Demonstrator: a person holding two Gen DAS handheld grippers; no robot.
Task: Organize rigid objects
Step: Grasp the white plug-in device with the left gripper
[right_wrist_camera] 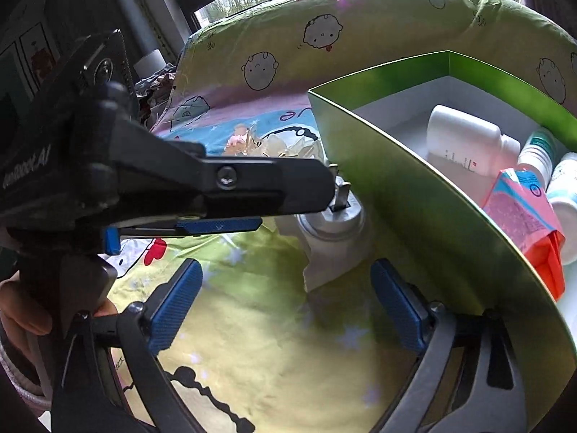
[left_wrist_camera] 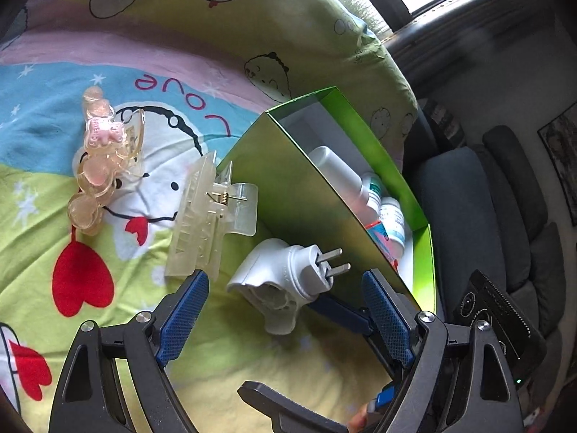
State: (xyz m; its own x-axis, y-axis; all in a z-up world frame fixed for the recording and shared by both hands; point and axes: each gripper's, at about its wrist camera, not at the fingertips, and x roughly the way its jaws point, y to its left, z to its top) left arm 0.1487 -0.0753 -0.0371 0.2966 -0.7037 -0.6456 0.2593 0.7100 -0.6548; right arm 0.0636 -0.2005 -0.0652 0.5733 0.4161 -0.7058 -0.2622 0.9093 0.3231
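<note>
A white plug-in adapter (left_wrist_camera: 285, 281) with two metal prongs lies on the cartoon bedsheet against the green box (left_wrist_camera: 306, 195). My left gripper (left_wrist_camera: 285, 285) is open, its blue pads on either side of the adapter. A clear hair claw clip (left_wrist_camera: 205, 220) and a peach flower hair clip (left_wrist_camera: 101, 158) lie to its left. In the right wrist view my right gripper (right_wrist_camera: 285, 288) is open, just short of the adapter (right_wrist_camera: 331, 231), beside the box wall (right_wrist_camera: 414, 216). The left gripper's finger (right_wrist_camera: 252, 184) crosses in front.
The green box holds a white bottle (right_wrist_camera: 465, 140), two small white bottles (right_wrist_camera: 541, 151) and a pink and orange carton (right_wrist_camera: 523, 213). A dark sofa (left_wrist_camera: 487, 216) stands beyond the bed's edge. Windows are behind the bed.
</note>
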